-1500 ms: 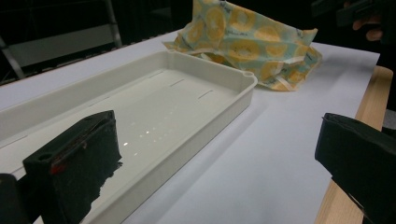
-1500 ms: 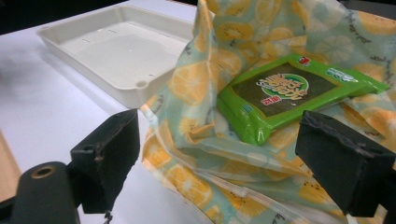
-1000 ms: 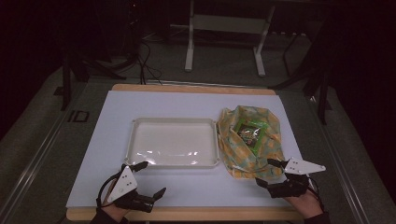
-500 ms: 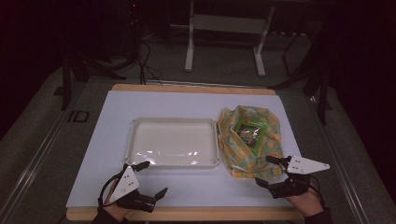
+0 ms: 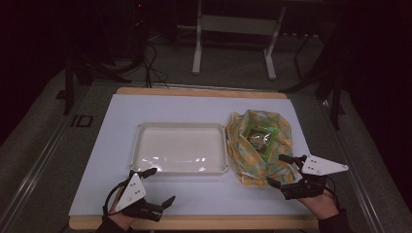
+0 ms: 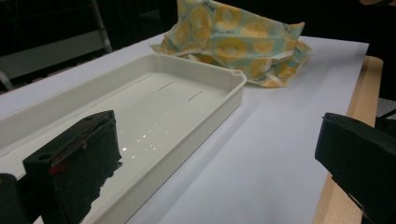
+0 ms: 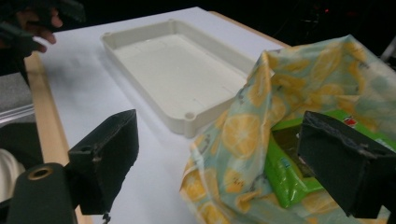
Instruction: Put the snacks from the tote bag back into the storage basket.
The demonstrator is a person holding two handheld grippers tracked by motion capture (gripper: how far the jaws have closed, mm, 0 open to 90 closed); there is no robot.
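With both the left gripper and right gripper spread wide and empty, nothing's started: the white tray sits bare, green packet nestled in the lemon-print bag beside it.

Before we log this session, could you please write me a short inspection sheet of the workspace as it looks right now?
Surface: white sheet over a wooden table, whose wood shows at the far and near edges.
Job's things: empty white tray in the middle; a lemon-print cloth at its right, touching its corner, spread under a green packet.
Clutter: nothing seen.
Grippers: left hand-held gripper open near the front edge, holding nothing; right hand-held gripper open, its jaws at the cloth's near edge.
Cables: one trails from the left hand-held gripper; more lie on the floor beyond the table.
Surroundings: dark room, grey floor, a metal stand behind the table.
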